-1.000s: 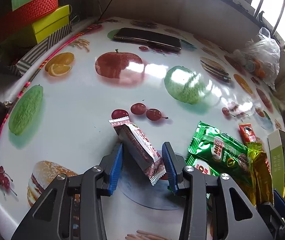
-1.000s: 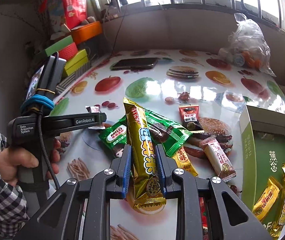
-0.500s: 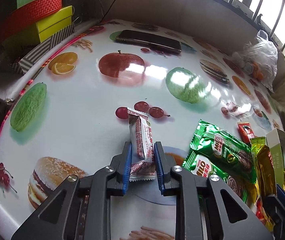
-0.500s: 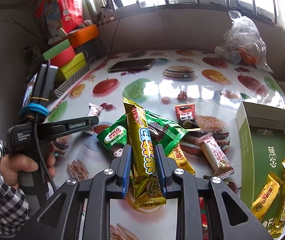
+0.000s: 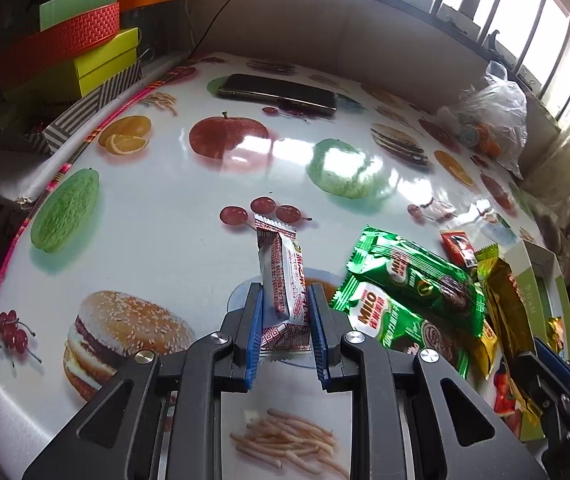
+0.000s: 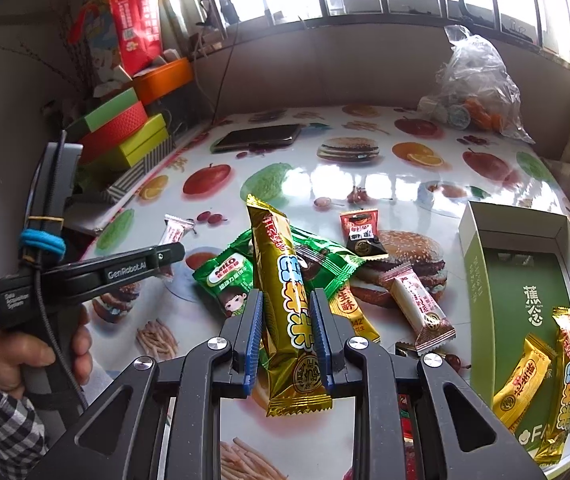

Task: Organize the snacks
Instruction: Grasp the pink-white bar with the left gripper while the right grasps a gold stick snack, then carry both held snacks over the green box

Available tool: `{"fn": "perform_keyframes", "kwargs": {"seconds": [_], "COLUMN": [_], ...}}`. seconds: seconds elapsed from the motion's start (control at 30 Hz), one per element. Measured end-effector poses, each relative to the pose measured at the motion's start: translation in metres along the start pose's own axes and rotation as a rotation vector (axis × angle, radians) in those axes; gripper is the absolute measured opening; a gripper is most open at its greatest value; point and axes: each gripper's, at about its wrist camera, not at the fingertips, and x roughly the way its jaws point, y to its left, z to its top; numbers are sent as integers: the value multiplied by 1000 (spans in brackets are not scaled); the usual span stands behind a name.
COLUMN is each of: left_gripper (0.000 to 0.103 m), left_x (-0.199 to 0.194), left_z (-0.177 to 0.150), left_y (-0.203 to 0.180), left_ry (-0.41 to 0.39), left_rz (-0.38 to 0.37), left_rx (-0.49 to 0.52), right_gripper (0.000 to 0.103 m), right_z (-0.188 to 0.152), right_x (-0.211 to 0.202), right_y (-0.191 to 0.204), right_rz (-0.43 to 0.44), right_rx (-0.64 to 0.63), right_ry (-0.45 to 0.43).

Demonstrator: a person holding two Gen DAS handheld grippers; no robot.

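Note:
My left gripper [image 5: 286,322] is shut on a white-and-red wrapped snack bar [image 5: 283,280], which stands up between the blue pads just above the table. The same bar [image 6: 175,232] shows from the right wrist, past the left gripper [image 6: 167,258]. My right gripper [image 6: 287,336] is shut on a long gold snack bar [image 6: 289,304] held over the pile. Two green Milo packets [image 5: 405,292] lie right of the left gripper. A green box [image 6: 525,300] at the right holds two gold packets [image 6: 521,376].
A phone [image 5: 279,94] lies at the table's far side. Stacked coloured boxes [image 5: 81,52] stand off the left edge. A plastic bag [image 6: 473,92] sits at the far right. A red-and-black packet [image 6: 361,236] and a beige bar [image 6: 417,308] lie in the pile. A hand [image 6: 33,356] grips the left tool.
The left gripper closed on the white-and-red bar, turned it upright and lifted it slightly off the table. The right gripper kept hold of the gold bar and stayed put.

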Motion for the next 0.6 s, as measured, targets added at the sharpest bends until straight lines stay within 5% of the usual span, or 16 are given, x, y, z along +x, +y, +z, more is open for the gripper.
{"fn": "perform_keyframes", "kwargs": {"seconds": [0.6], "left_gripper": [23], "left_x": [-40], "left_z": [-21], "left_y": [-24], "left_ry": [-43], "left_rz": [-45], "left_rx": [79], "right_gripper": [23], "right_z": [-7], "right_x": [-16], "right_y": [2], "right_rz": [-38], "right_rx": [13], "right_ry": [-14]}}
